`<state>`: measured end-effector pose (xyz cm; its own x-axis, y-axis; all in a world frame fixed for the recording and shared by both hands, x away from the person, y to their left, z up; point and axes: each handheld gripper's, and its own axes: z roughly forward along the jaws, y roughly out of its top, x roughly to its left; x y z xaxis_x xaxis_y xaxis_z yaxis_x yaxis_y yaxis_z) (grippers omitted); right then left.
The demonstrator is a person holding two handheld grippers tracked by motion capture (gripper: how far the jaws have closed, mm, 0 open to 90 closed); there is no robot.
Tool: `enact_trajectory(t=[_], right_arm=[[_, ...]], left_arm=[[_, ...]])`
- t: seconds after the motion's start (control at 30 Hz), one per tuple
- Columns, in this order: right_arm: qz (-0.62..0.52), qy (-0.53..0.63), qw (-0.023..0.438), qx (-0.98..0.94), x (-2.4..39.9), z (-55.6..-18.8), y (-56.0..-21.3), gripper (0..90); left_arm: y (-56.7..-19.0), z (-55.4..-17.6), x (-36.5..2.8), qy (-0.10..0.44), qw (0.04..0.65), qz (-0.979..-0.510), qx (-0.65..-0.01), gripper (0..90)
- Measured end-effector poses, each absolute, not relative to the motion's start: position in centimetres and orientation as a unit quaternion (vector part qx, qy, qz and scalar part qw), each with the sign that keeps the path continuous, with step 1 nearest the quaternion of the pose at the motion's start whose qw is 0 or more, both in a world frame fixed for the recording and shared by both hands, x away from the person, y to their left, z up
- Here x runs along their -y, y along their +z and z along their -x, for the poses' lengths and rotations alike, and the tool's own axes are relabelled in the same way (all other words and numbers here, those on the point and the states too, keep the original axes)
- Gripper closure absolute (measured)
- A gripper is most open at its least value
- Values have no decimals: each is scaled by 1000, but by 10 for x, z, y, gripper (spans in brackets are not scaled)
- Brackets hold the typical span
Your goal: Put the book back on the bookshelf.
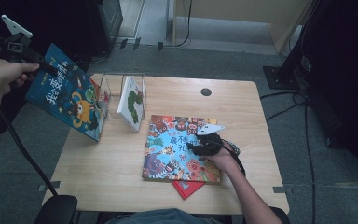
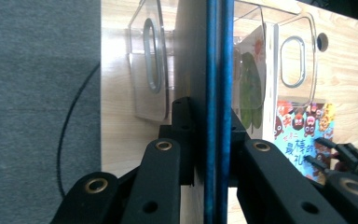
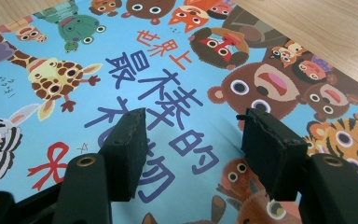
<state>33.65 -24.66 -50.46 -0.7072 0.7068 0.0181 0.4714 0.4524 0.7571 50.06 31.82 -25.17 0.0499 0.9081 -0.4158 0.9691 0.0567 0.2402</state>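
Off the table's (image 1: 121, 182) left edge, the left gripper (image 1: 39, 65) is clamped tight on a dark blue book (image 1: 70, 95), held tilted in the air beside the clear rack (image 1: 105, 86) at the far left corner. A white book (image 1: 131, 101) already leans in that rack. Toward the right edge, the right gripper (image 1: 204, 140) hovers with jaws apart and empty over a bright animal book (image 1: 177, 149), which lies flat on a red book (image 1: 186, 187).
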Motion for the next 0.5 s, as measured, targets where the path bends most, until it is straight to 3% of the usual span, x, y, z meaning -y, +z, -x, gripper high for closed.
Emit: enact_trajectory(t=[0.3, 0.5], right_arm=[[-356, 395, 156, -833, 254, -328, -506, 394], [-357, 397, 153, -831, 256, -326, -507, 397]], left_arm=[[-261, -507, -326, -64, 246, -682, -686, 818], [-263, -506, -329, -62, 259, -688, -675, 708]])
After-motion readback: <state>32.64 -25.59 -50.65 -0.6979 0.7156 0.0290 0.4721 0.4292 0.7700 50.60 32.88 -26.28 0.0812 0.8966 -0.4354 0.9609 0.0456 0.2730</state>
